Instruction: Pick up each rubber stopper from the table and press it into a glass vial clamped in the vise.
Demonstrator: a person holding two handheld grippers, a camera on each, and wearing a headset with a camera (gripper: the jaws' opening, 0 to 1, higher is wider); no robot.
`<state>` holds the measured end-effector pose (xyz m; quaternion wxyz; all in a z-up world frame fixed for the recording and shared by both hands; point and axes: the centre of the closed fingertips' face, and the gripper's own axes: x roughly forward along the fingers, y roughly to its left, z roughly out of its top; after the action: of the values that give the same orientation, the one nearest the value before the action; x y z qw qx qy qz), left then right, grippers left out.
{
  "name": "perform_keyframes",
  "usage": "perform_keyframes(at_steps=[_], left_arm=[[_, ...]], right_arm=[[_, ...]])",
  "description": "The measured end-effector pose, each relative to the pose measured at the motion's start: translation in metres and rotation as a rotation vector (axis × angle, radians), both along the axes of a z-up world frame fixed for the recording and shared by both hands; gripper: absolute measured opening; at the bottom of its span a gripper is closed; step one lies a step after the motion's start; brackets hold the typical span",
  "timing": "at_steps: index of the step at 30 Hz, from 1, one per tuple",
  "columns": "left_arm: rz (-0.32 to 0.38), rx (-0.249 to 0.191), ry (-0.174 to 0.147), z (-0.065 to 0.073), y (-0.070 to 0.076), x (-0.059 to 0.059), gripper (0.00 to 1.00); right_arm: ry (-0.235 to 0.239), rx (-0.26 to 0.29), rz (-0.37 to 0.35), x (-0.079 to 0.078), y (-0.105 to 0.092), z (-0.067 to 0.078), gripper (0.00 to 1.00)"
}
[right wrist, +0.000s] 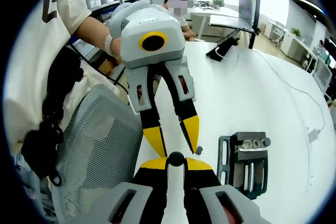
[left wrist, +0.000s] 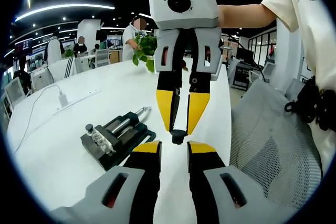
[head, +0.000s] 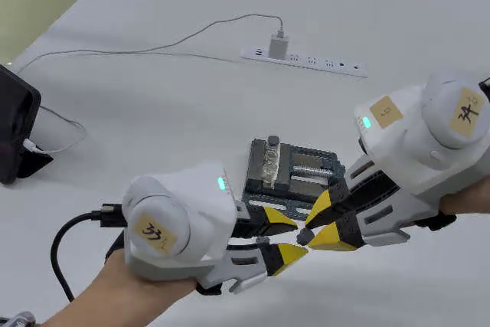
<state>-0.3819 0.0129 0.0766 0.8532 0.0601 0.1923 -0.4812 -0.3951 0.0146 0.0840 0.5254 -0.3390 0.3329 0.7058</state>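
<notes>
I am pinching my right tongs (right wrist: 176,161) shut on a small dark rubber stopper (left wrist: 178,136). I am gripping it only with the very tips. My left tongs (left wrist: 174,148) are open, with the jaws a little apart and nothing in them. Their tips are sitting just beside the stopper, nose to nose with the right tongs. Both tongs are hanging in the air over the white worktop (head: 153,112).

The vise (head: 295,181) is sitting just past the tips of both tongs. The glass vial (head: 269,160) is clamped in it, on the side nearer my left tongs. I cannot tell if its mouth is free.

Here is what I think could go wrong. The stopper is round and squishy, and I am holding so little of it. If my left tongs bump it or squeeze it from a crooked side, it could pop out. The edge of the worktop is close under my tongs, so the stopper could roll off and fall to the floor. The two tongs are also very near each other, so the tips could knock together and shake it loose. Later, if I am pushing the stopper in crooked or too hard, the glass could crack or slip in the vise.
</notes>
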Motion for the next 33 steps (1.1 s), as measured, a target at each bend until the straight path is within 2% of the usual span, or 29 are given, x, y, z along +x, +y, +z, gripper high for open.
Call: perform_keyframes(at_steps=[8,14,20,23,26,33], left_arm=[[0.133,0.030,-0.009,-0.009,0.025,0.012,0.58],[0.226,0.038,-0.011,-0.014,0.045,0.017,0.78],[0.297,0.045,-0.001,-0.019,0.062,0.019,0.93],[0.324,0.056,0.019,-0.023,0.069,0.019,0.99],[0.328,0.056,0.031,-0.025,0.073,0.016,0.99],[0.356,0.042,0.036,-0.024,0.078,0.016,0.99]], right_arm=[[-0.002,-0.010,0.004,0.003,-0.001,-0.003,0.06],[0.005,-0.022,0.013,0.002,-0.003,-0.006,0.06],[0.006,-0.025,0.016,0.004,-0.003,-0.008,0.06],[0.006,-0.032,0.019,0.004,-0.004,-0.010,0.06],[0.006,-0.039,0.018,0.006,-0.004,-0.014,0.06],[0.003,-0.058,0.012,0.015,-0.007,-0.019,0.06]])
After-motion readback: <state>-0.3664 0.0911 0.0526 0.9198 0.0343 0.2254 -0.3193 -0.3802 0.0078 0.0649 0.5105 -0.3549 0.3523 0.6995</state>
